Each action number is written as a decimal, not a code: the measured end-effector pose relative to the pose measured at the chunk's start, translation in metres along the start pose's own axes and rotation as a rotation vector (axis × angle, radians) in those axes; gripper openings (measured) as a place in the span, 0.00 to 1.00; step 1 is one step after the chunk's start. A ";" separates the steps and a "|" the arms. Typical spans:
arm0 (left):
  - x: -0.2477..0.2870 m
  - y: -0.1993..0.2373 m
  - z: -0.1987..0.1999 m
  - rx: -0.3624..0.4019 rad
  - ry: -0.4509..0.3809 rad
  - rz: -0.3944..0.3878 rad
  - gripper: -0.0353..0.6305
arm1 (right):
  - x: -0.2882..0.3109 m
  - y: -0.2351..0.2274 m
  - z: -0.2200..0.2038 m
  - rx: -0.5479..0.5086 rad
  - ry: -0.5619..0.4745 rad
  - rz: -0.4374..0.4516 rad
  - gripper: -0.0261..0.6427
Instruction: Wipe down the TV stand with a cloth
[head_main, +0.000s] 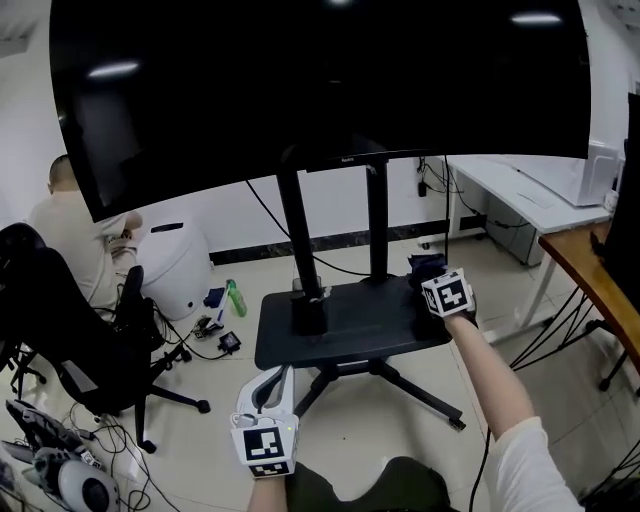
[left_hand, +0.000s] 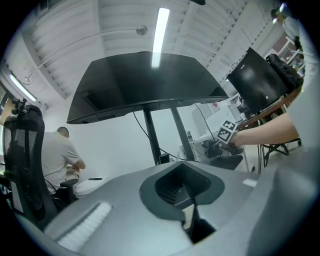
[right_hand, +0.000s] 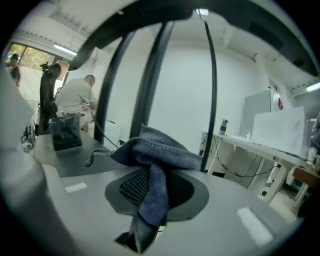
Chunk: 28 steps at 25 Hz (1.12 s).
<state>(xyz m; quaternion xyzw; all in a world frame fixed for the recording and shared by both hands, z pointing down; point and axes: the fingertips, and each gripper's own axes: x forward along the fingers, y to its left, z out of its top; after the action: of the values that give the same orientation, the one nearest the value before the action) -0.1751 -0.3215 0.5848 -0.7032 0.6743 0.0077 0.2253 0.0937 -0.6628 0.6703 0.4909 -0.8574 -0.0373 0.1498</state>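
A person (head_main: 68, 212) sits at middle left of my view, back turned, beside a white tub (head_main: 176, 262). A black chair (head_main: 75, 335) fills the lower left. A green bottle (head_main: 235, 298) lies left of centre. A white desk (head_main: 515, 190) stands at right, with a wooden table (head_main: 590, 268) below it.

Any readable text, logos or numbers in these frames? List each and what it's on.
Nothing can be read.
Logo on the TV's bottom edge: too small to read.
Red mark on the white box: blurred, unreadable.
Marker cubes: black-and-white squares only, no letters.
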 end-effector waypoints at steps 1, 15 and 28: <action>0.001 0.000 0.002 0.000 -0.003 -0.002 0.42 | -0.031 0.013 0.008 -0.022 -0.058 0.006 0.17; -0.032 -0.036 0.005 -0.069 0.121 -0.008 0.42 | -0.328 0.210 0.059 -0.021 -0.625 -0.005 0.17; -0.046 0.060 -0.091 0.012 0.091 0.159 0.42 | -0.158 0.358 0.002 -0.041 -0.453 0.229 0.17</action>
<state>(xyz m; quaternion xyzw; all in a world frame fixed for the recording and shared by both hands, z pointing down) -0.2633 -0.3075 0.6620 -0.6455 0.7376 -0.0104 0.1976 -0.1292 -0.3436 0.7087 0.3664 -0.9183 -0.1466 -0.0330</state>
